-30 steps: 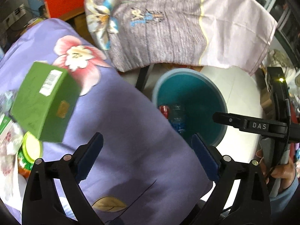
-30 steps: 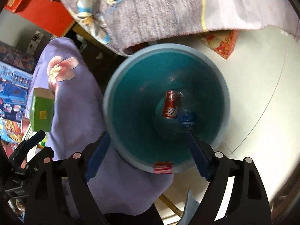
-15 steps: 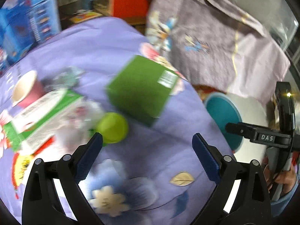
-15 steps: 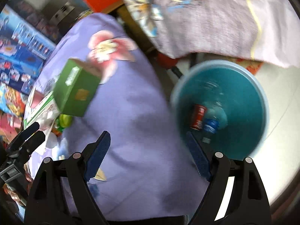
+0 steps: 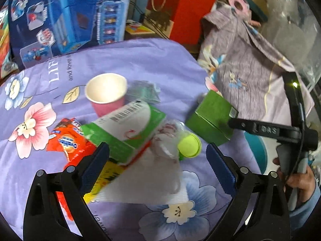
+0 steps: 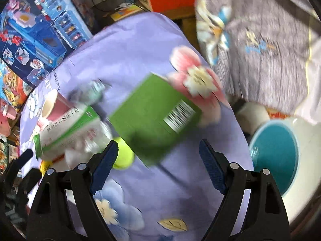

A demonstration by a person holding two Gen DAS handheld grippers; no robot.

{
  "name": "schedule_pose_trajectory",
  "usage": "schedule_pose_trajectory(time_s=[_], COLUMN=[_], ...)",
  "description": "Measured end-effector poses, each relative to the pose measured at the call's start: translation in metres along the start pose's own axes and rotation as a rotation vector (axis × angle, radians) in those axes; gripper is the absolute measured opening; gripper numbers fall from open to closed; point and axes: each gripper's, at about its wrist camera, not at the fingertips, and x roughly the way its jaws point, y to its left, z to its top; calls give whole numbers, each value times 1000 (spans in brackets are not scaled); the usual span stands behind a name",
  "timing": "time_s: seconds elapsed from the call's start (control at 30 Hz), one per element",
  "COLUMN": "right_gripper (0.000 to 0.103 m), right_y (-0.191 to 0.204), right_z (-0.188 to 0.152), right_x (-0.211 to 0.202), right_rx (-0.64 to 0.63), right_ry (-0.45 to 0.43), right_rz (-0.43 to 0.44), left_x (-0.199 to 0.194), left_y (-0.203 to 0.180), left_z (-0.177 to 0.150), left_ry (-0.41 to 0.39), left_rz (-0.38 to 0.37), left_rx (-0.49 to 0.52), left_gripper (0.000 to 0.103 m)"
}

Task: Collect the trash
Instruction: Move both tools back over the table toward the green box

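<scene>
Jaws of left gripper (image 5: 157, 165) & right gripper (image 6: 157, 163) wide, empty; we're between pickups, next pinch green box (image 6: 154, 116) for teal bin (image 6: 274, 156).

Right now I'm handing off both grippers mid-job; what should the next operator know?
Left gripper: open, empty, above the trash pile on the purple floral tablecloth.
Right gripper: open, empty, over the green cardboard box.
On the cloth: pink paper cup, green-and-white carton, orange snack wrapper, lime-green round lid, crumpled clear plastic.
Teal round bin stands on the floor beside the table; its contents are not visible.
Left: everything on the cloth still needs binning.
</scene>
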Motion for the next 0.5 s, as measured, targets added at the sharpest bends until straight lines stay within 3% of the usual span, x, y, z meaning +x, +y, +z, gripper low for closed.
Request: schedule_pose_trajectory(time_s=[0.23,0.33,0.43,0.5], right_gripper=[81,81,81,81], right_y=[53,66,69,61], right_z=[36,44,46,43], right_x=[27,45,62,65], right_rx=[-109,-156,-197,-185], right_ry=[-3,-4,9,19], right_rz=[-141,-216,-331,-347], left_x=[-9,-7,6,14], left_y=[29,46,56,59], left_z=[12,18,19,16], left_ry=[-54,-81,-47,-24], left_rz=[-1,50,47,34], left_rx=[-20,-28,-46,-49], left_gripper=[98,99,99,99])
